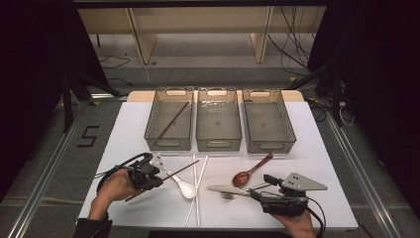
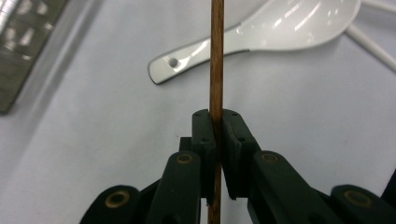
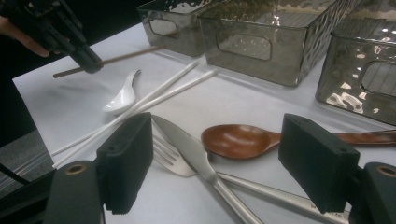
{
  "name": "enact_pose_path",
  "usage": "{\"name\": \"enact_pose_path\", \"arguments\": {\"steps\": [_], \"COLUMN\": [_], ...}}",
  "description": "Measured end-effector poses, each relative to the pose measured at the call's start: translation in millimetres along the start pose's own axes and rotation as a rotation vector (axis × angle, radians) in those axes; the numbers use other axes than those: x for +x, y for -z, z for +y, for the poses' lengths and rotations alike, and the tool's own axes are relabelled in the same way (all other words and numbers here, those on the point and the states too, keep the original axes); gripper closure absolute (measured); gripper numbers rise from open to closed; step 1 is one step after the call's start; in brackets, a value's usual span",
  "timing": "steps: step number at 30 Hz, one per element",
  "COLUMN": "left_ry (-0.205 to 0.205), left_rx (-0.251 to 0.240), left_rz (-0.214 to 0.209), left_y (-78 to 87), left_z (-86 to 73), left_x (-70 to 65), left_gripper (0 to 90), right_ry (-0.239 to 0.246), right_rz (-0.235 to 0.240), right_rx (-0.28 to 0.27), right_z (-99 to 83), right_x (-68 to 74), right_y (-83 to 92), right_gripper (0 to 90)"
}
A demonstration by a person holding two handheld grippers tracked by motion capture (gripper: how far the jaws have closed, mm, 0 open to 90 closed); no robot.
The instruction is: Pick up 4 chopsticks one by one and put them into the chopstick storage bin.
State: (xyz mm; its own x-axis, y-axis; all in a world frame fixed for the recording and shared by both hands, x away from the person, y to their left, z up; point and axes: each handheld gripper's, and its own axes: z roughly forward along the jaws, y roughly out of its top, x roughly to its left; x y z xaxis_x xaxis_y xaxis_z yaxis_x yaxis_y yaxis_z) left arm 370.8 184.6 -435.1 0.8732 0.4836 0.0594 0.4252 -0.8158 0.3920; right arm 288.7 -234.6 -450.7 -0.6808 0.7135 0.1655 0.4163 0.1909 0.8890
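My left gripper (image 2: 218,135) is shut on a brown wooden chopstick (image 2: 216,56), which runs straight up between its pads. In the high view the left gripper (image 1: 157,182) holds that chopstick (image 1: 185,167) slanted just above the white sheet, beside a white ceramic spoon (image 1: 184,187). My right gripper (image 3: 215,158) stands open over a steel knife (image 3: 196,158) and fork (image 3: 163,154), close to a brown wooden spoon (image 3: 238,140). In the high view the right gripper (image 1: 261,187) is at the front right. Two white chopsticks (image 1: 197,188) lie in the middle.
Three grey see-through bins stand in a row at the back of the sheet: the left bin (image 1: 168,119) holds another brown chopstick (image 1: 173,120), while the middle bin (image 1: 218,119) and the right bin (image 1: 267,121) look empty. The table's front edge is near both hands.
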Motion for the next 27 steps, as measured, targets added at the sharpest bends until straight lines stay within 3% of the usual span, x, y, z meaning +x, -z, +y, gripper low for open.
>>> {"name": "enact_pose_path", "arguments": {"steps": [5, 11, 25, 27], "left_ry": [0.066, 0.131, 0.197, 0.212], "left_rx": [-0.072, -0.118, -0.244, -0.264], "left_rz": [0.011, 0.016, 0.042, 0.062], "left_y": [9.8, 12.3, 24.9, 27.0], "left_z": [2.2, 3.3, 13.7, 15.3], "left_x": [4.8, 9.9, 22.7, 25.2], "left_gripper": [84.1, 84.1, 84.0, 84.0], "right_ry": [0.001, 0.001, -0.002, -0.007], "right_rz": [-0.001, -0.002, -0.005, -0.006], "right_rx": [0.002, 0.001, 0.001, 0.0], "right_z": [-0.1, -0.3, -0.6, -0.6], "right_x": [0.2, -0.2, -0.6, -0.7], "right_y": [-0.4, -0.2, -0.5, -0.3], "right_gripper": [27.0, 27.0, 27.0, 27.1]}}
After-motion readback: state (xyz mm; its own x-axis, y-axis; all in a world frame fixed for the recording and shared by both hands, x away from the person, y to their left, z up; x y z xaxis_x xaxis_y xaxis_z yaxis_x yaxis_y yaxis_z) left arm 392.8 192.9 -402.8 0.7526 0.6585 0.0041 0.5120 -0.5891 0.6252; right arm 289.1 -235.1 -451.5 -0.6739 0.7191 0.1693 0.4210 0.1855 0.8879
